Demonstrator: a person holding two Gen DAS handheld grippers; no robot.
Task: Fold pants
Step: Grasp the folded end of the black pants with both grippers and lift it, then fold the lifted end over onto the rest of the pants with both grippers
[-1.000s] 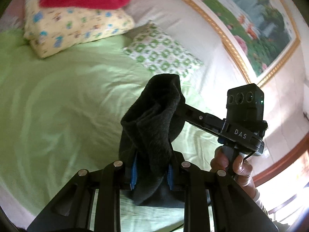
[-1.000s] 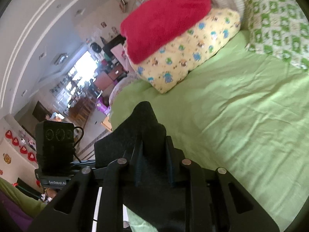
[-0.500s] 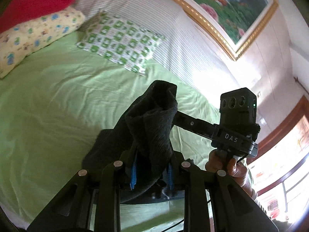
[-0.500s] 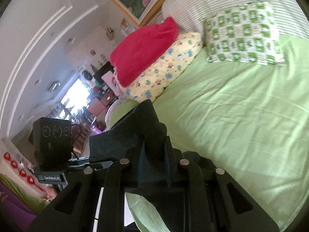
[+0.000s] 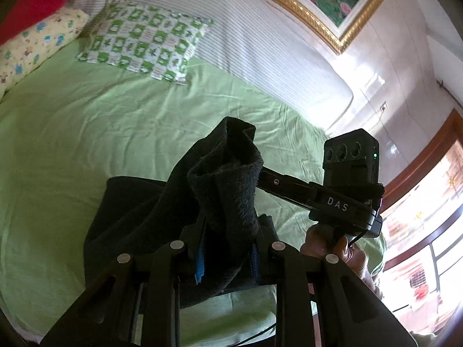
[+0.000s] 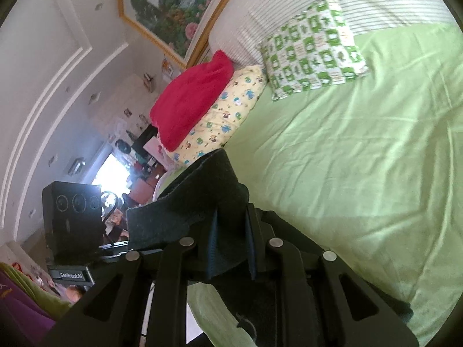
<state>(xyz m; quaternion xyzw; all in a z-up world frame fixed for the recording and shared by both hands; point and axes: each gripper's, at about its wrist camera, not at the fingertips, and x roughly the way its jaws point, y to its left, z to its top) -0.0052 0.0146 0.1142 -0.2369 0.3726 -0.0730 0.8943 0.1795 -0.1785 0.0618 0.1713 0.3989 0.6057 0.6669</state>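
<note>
**Operator:** Pants (image 5: 228,190) are sitting clamped in both of my grippers. My left gripper (image 5: 227,256) is pinching a bunched fold of the dark fabric between its 2 blue pads, and my right gripper (image 6: 231,248) is clenching another fold the same way.

**Observer:** Where is the rest of the cloth lying?

**Operator:** It is hanging from the jaws and spreading onto the green sheet (image 5: 86,133) near the bed's front edge. Farther out I am seeing the green-checked pillow (image 6: 315,49) against the striped headboard (image 5: 260,37), the yellow pillow (image 6: 225,115) beside it, and a red blanket (image 6: 191,101) lying on that one.
</note>
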